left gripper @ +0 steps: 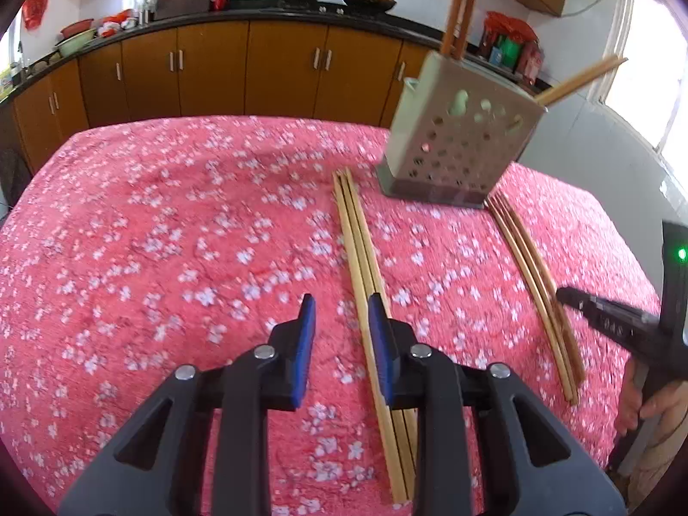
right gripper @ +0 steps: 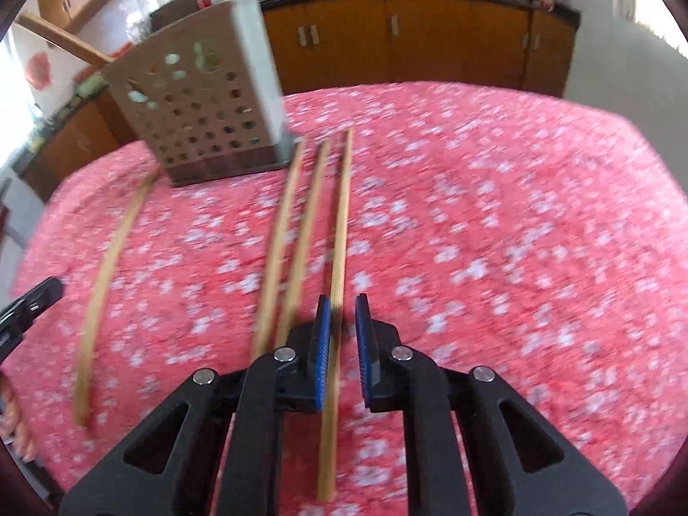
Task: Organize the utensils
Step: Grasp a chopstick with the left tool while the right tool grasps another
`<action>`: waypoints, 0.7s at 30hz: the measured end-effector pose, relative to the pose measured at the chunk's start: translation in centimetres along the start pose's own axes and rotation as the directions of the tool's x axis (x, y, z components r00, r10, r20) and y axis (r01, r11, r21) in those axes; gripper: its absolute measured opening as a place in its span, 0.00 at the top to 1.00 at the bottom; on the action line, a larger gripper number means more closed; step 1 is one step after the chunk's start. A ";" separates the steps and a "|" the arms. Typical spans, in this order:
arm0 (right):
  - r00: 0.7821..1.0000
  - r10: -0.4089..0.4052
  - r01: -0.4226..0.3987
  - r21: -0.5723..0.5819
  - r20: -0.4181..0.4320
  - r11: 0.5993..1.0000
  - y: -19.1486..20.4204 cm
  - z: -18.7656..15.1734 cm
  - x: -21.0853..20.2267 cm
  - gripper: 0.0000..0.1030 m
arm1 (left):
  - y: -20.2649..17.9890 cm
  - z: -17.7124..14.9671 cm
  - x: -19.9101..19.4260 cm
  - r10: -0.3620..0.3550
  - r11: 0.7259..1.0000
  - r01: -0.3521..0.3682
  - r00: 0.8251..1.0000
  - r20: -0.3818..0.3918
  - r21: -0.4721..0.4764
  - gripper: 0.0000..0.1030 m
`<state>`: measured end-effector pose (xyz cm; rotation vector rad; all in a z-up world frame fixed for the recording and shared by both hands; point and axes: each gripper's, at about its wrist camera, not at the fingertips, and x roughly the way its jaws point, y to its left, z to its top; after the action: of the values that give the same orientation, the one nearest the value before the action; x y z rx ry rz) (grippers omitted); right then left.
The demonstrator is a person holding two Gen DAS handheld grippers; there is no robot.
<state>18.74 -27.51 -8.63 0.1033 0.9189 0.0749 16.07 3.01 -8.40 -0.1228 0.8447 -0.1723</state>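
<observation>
Pink cloth (left gripper: 172, 236) | chopsticks (left gripper: 359, 249) lengthwise toward holder (left gripper: 460, 137) | both tools spread, empty

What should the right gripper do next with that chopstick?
Probably close. The right hand-held gripper is open, with one chopstick lying on the cloth between its fingers. Once gripped, it could go into the holder, where others already stand.

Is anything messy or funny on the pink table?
Yes. Chopsticks lie loose on the cloth in two bunches instead of standing in the perforated holder. One chopstick already in the holder sticks out sideways at a slant.
</observation>
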 end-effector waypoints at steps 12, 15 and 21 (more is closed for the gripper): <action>0.999 0.031 -0.030 0.024 -0.018 0.999 -0.9 -0.2 0.2 0.88 | -1.1 -1.4 1.8 0.004 0.998 0.001 0.997 -0.075 0.070 0.85; 0.999 0.030 -0.030 0.028 -0.018 0.999 -1.1 -0.5 0.0 0.88 | -1.1 -1.5 1.8 0.016 0.997 -0.010 0.997 -0.082 0.077 0.85; 0.999 0.034 -0.034 0.010 -0.009 0.999 -0.7 -1.3 -0.7 0.88 | -1.6 -2.0 1.7 0.051 0.994 -0.042 0.995 -0.087 0.096 0.89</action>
<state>17.25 -28.18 -8.94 0.1274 0.9269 0.1023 15.51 0.99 -10.73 -0.0070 0.9264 -0.1743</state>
